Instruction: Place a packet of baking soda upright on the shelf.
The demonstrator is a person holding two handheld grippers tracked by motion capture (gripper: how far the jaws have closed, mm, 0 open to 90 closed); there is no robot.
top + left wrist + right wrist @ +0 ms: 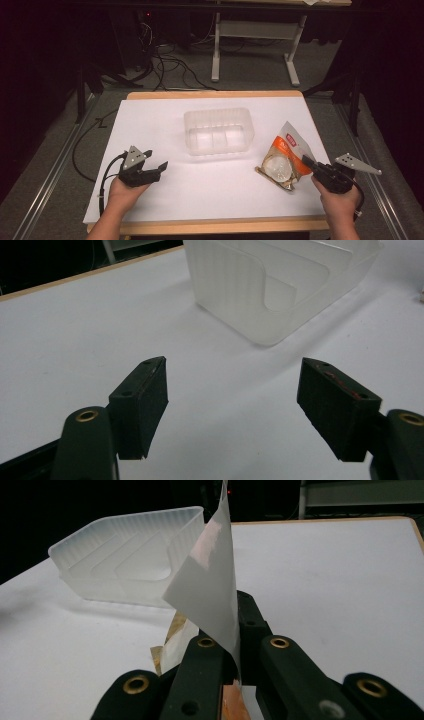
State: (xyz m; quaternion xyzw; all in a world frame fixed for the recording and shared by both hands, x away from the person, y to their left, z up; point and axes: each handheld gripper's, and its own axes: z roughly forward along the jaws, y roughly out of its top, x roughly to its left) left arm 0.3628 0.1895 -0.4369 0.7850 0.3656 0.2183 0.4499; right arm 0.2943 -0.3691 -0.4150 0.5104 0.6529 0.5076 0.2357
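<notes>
Packet (pixel 284 159) flat near right edge of table (pixel 150 125), a little toward near right corner, well apart from tub (pixel 218 131) at table's middle. Printed film, orange and white, with clear window showing a pale round thing inside; top flap standing up and back.

Right gripper (pixel 306 161) clamped on packet's near right edge, jaws fully closed with thin film between them. In right gripper view, film (pixel 212 575) rising as a sheet straight out of closed jaws, tub (pixel 131 555) beyond at left. Left gripper (pixel 159 167) resting near left edge, jaws wide apart, nothing between pads (pixel 142 405); tub (pixel 280 285) ahead of it in left gripper view.

Handling, as a judgement: light, soft, crinkly. Film slick and thin, so likely to slide out of a weak pinch or tear at seal if yanked. Contents probably loose inside and apt to swing packet downward once lifted, weight hanging below hold. Round thing inside possibly brittle; better not squeezed across window.

Best hold: sealed margin or flap, where film is doubled and flat, well in from very edge. Present pinch on edge looks adequate for a slow lift. Steady carry toward tub advised, low over table, release only once over opening.
</notes>
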